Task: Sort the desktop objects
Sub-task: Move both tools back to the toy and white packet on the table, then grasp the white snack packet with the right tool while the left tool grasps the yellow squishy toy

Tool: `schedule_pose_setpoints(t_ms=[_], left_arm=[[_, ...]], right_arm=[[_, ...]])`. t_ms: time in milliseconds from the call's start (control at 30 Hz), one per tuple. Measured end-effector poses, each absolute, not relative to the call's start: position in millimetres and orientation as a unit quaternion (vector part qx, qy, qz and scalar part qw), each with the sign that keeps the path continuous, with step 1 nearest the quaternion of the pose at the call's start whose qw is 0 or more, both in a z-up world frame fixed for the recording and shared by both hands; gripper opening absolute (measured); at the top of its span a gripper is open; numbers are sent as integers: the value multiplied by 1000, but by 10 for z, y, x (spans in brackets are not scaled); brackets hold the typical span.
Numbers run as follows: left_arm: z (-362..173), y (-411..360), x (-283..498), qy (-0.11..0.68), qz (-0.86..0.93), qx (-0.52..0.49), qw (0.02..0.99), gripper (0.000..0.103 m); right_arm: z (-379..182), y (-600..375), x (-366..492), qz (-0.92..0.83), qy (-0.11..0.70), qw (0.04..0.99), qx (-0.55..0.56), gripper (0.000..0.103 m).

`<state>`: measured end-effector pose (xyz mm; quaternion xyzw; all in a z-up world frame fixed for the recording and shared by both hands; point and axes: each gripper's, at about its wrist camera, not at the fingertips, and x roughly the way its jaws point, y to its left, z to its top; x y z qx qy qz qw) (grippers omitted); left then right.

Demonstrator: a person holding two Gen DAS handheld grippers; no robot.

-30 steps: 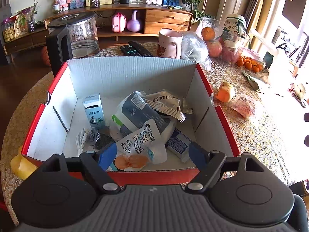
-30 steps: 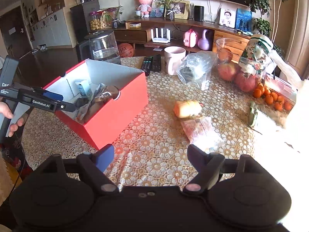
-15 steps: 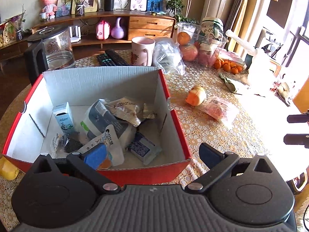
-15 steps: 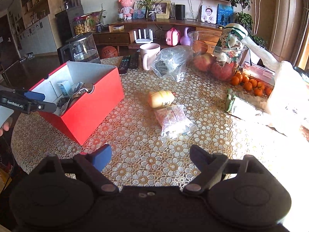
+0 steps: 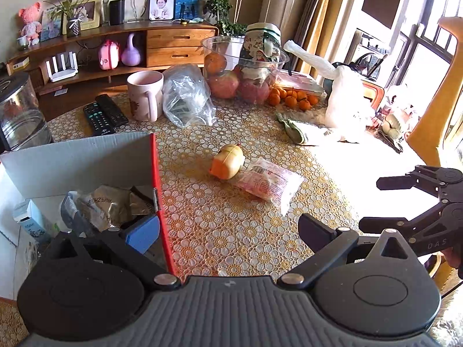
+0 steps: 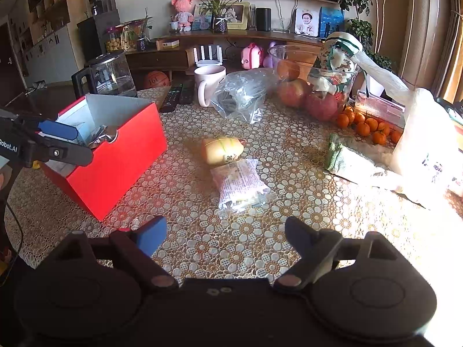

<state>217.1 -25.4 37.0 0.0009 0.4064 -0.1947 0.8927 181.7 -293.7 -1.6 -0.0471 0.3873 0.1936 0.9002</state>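
A red cardboard box point(image 6: 115, 159) with several packets inside stands at the table's left; its right wall shows in the left wrist view point(image 5: 157, 190). A yellow-orange wrapped snack point(image 6: 221, 150) and a clear snack packet point(image 6: 240, 185) lie mid-table, also in the left wrist view as the snack point(image 5: 227, 162) and the packet point(image 5: 269, 183). My left gripper point(image 5: 228, 231) is open and empty, straddling the box's right wall. My right gripper point(image 6: 225, 234) is open and empty, short of the clear packet.
A pink mug point(image 6: 208, 84), two remotes point(image 6: 176, 97), a clear plastic bag point(image 6: 243, 95), a fruit bowl point(image 6: 312, 86), mandarins point(image 6: 364, 125), a green cloth point(image 6: 344, 156) and a white bag point(image 6: 425, 150) crowd the far and right side. A kettle point(image 6: 107, 75) stands behind the box.
My left gripper has swung right, from over the box's inside to its right wall. My right gripper has moved forward toward the two snacks.
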Motion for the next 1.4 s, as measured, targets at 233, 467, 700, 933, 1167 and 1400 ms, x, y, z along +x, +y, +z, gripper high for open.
schedule_pose_setpoints(t_ms=[233, 467, 700, 933, 1167, 1400], left_arm=[[348, -554, 2472, 407, -208, -5, 890, 102], [283, -803, 2873, 422, -221, 13, 879, 102], [125, -941, 3302, 438, -232, 15, 868, 102], [-91, -1022, 3629, 461, -237, 13, 855, 102], [-278, -1121, 3893, 477, -233, 18, 847, 102], [-471, -1226, 4076, 491, -227, 34, 840, 102]], right_arm=[[-147, -2953, 1966, 197, 390, 898, -48, 89], [-291, -2905, 2130, 202, 391, 896, -57, 89], [-417, -2822, 2329, 208, 393, 893, -73, 89], [-557, -2750, 2573, 210, 396, 890, -83, 89], [-715, -2660, 2810, 221, 398, 883, -111, 91], [-879, -2571, 2972, 230, 402, 877, -127, 91]])
